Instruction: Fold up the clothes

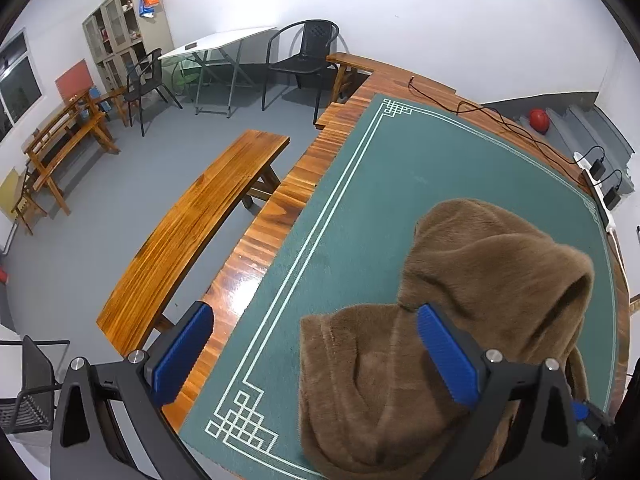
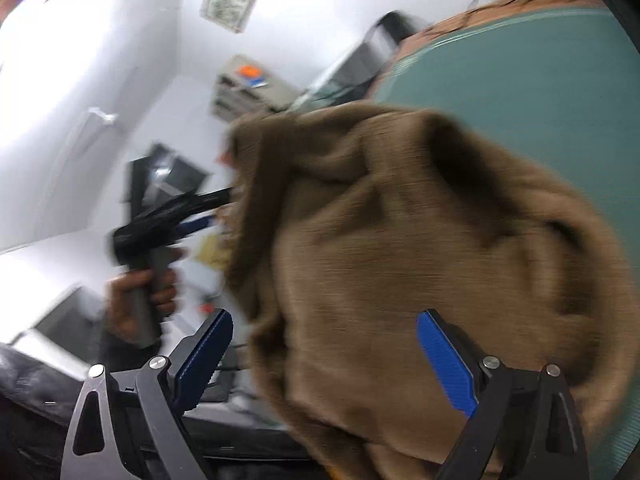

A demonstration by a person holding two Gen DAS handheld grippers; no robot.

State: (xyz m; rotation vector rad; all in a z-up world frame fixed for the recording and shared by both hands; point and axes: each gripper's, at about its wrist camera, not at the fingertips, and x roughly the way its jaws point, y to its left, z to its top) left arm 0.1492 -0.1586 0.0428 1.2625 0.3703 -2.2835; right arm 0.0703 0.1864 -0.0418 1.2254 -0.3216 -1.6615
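A brown fleece garment (image 1: 472,300) lies bunched on the green mat (image 1: 380,184), its hood opening turned to the right. My left gripper (image 1: 316,350) is open wide above the garment's near left part. One blue pad (image 1: 446,354) is over the fleece and the other hangs over the table's edge; neither presses on cloth. The right wrist view is blurred. There my right gripper (image 2: 326,358) stands open with the garment (image 2: 420,248) filling the space ahead of its fingers, not pinched. A hand (image 2: 136,304) holds the left gripper (image 2: 200,208) at the garment's left edge.
The mat covers a wooden table (image 1: 280,216) with a wooden bench (image 1: 192,232) along its left side. A black cable (image 1: 500,120) and a power strip (image 1: 596,188) lie along the far right edge. Chairs (image 1: 304,56), a folding table and a cabinet stand beyond.
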